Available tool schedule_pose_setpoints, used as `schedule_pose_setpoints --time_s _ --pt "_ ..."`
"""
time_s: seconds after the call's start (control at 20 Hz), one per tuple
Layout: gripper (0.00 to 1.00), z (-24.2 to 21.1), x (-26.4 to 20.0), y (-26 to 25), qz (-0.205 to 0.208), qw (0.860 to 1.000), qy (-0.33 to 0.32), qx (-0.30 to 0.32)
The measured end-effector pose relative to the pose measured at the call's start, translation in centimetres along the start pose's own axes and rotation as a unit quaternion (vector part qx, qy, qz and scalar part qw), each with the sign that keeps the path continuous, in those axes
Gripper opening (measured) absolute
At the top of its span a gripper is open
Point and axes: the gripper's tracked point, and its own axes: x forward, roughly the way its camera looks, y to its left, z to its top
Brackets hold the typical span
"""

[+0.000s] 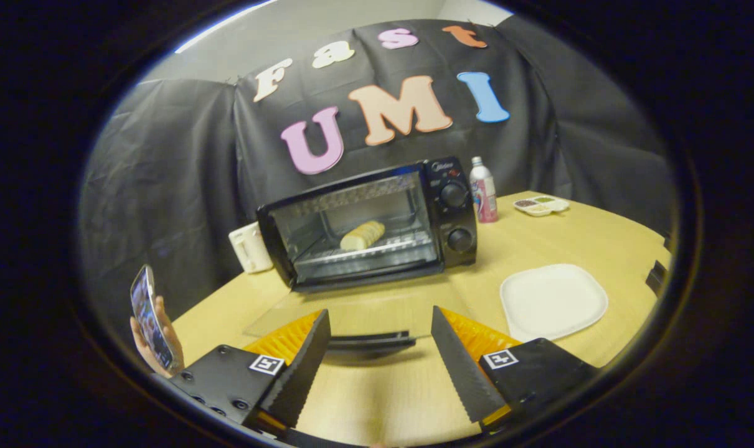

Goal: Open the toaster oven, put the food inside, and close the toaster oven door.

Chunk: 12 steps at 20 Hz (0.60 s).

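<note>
Gripper [380, 348] fingers stand wide apart at the bottom of the frame and hold nothing; I see the dark handle bar [369, 341] of the dropped glass door [345, 311] lying between them, touched by neither finger. At the centre of the frame sits the toaster oven [370, 224] on the wooden table [538, 242], its door folded flat toward me, and the food, a pale sliced bread roll [362, 235], already rests on the wire rack [377, 247] inside. I judge that only the closing remains. The door should handle as a stiff, hinged pane, fairly light, swinging about its lower edge near the oven body; the glass looks slick, so I would take the handle bar at its middle, one finger above and one below, or simply lift under it and push it up and away. The oven itself may slide back on the smooth tabletop if I shove too hard. Right of centre lies an empty white plate [552, 301]; further up are a pink bottle [483, 190] and a small divided dish [542, 205]. A white mug [250, 247] stands left of the oven. At lower left a hand [159, 339] holds a phone [147, 317].
</note>
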Motion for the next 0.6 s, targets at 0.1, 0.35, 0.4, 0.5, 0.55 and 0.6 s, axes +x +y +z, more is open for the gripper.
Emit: schedule_pose_setpoints --time_s 0.1,0.35,0.4,0.5,0.55,0.6 --pt "1.00 -1.1 -0.5 1.1 0.007 1.000 0.010 -0.008" --pt "1.00 -3.7 0.2 2.5 0.007 0.998 0.047 -0.033" --pt "1.00 -4.1 0.5 2.4 0.002 0.998 0.052 -0.037" --pt "1.00 -4.4 0.8 2.1 -0.010 0.997 0.061 -0.038" --pt "1.00 -4.3 0.8 2.2 -0.013 0.997 0.059 -0.039" --pt "0.99 -4.2 0.8 2.3 -0.016 0.997 0.057 -0.042"
